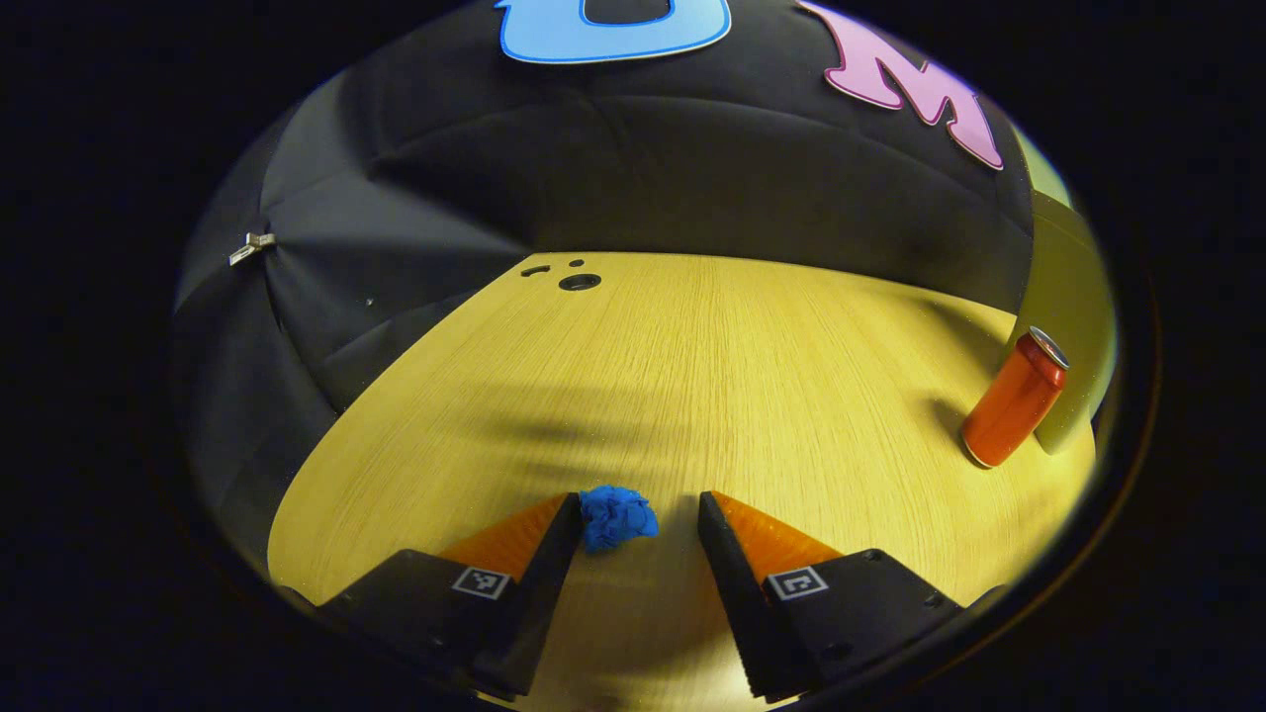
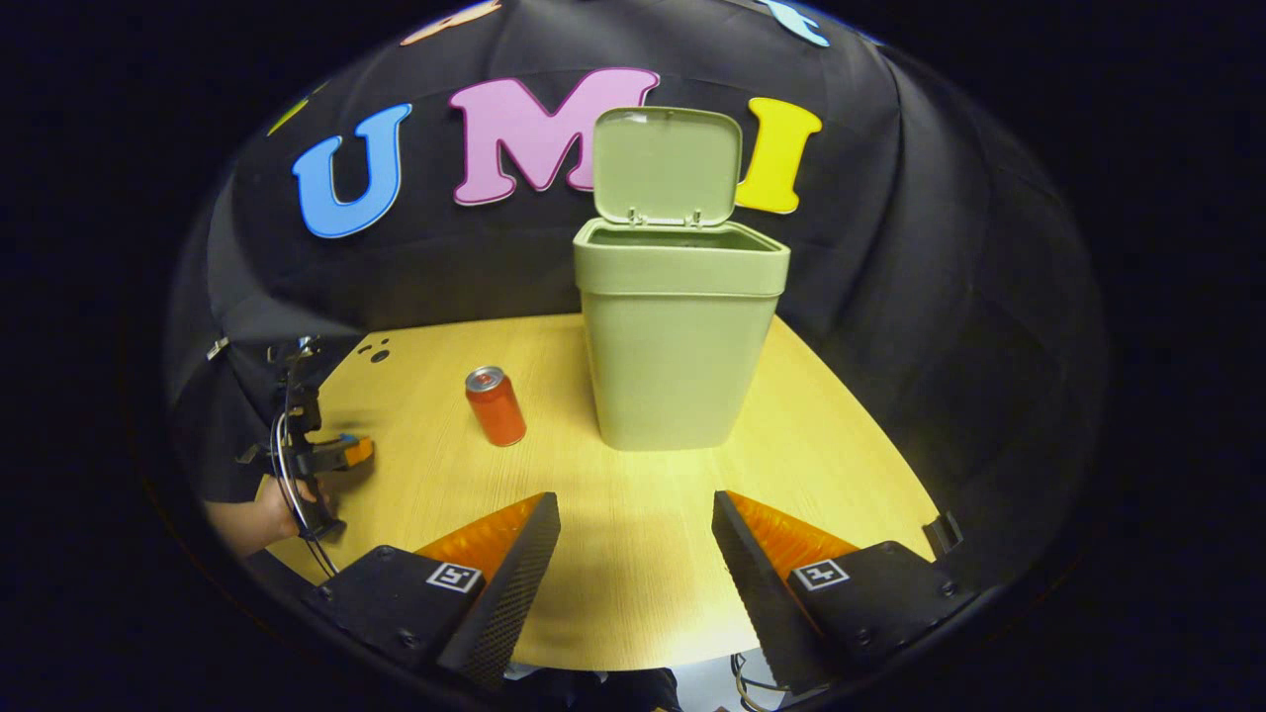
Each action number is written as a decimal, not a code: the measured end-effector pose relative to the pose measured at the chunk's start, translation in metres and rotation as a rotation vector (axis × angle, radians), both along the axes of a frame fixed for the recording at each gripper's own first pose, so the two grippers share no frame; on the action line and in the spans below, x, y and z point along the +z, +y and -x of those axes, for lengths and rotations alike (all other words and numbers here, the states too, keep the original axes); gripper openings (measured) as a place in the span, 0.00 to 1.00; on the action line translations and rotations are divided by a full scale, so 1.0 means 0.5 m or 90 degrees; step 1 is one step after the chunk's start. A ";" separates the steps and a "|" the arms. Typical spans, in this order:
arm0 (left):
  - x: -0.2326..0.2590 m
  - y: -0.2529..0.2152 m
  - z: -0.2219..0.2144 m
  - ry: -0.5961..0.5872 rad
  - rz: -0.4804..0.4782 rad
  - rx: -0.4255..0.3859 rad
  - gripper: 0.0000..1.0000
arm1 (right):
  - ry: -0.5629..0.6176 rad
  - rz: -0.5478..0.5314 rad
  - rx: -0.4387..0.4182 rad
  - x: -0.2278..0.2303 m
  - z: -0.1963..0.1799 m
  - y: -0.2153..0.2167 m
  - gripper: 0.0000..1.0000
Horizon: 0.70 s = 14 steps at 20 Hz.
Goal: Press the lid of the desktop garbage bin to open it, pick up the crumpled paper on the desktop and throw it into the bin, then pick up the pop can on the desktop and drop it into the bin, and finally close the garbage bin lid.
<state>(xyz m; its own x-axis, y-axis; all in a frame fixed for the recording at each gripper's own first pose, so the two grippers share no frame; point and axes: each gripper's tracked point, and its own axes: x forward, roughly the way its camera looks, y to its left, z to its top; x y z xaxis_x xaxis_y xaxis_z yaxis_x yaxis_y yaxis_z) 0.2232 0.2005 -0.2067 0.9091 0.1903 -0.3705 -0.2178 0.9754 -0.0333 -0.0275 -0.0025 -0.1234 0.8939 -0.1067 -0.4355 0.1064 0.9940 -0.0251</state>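
the left gripper fingers stand wide around the crumpled paper. it looks light and soft, so pinch its middle. right gripper fingers are wide before the bin.

Both the left gripper and right gripper have wedge-shaped fingers on dark bodies with screws and a square black-and-white marker each; cables trail from the left one, perhaps looped wire

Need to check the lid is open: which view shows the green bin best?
The right gripper view: the pale green plastic bin stands whole, hinged lid raised. The left gripper view catches just a green sliver behind the can.
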 end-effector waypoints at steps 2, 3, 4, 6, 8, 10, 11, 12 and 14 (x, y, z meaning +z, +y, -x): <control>0.001 -0.002 -0.002 -0.001 0.000 -0.003 0.76 | 0.012 -0.001 0.024 -0.011 0.000 0.017 0.98; 0.000 -0.007 -0.004 0.001 -0.002 -0.008 0.73 | 0.018 -0.004 0.033 -0.016 0.003 0.025 0.98; 0.001 -0.010 -0.007 0.005 -0.007 -0.016 0.74 | 0.021 -0.007 0.038 -0.020 0.006 0.029 0.98; -0.001 -0.020 -0.004 0.021 -0.024 -0.026 0.54 | 0.027 -0.008 0.043 -0.028 0.007 0.029 0.98; 0.003 -0.035 -0.007 0.024 -0.027 -0.038 0.40 | 0.025 0.009 0.048 -0.029 0.008 0.022 0.98; 0.007 -0.051 -0.007 0.020 -0.020 -0.047 0.33 | 0.021 0.011 0.051 -0.026 0.008 0.016 0.98; 0.013 -0.064 -0.006 0.019 -0.015 -0.056 0.35 | 0.023 0.008 0.050 -0.027 0.009 0.012 0.98; 0.021 -0.076 -0.005 0.014 -0.016 -0.062 0.31 | 0.022 0.006 0.048 -0.027 0.007 0.005 0.98; 0.049 -0.095 0.002 -0.004 -0.030 -0.073 0.34 | 0.021 0.004 0.045 -0.029 0.006 -0.011 0.99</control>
<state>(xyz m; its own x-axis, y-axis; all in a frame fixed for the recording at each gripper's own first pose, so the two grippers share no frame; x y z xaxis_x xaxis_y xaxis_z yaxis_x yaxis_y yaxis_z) 0.2221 0.1528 -0.1821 0.9281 0.1022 -0.3581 -0.1045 0.9944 0.0130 -0.0303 -0.0080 -0.1380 0.8847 -0.0470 -0.4637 0.0352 0.9988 -0.0340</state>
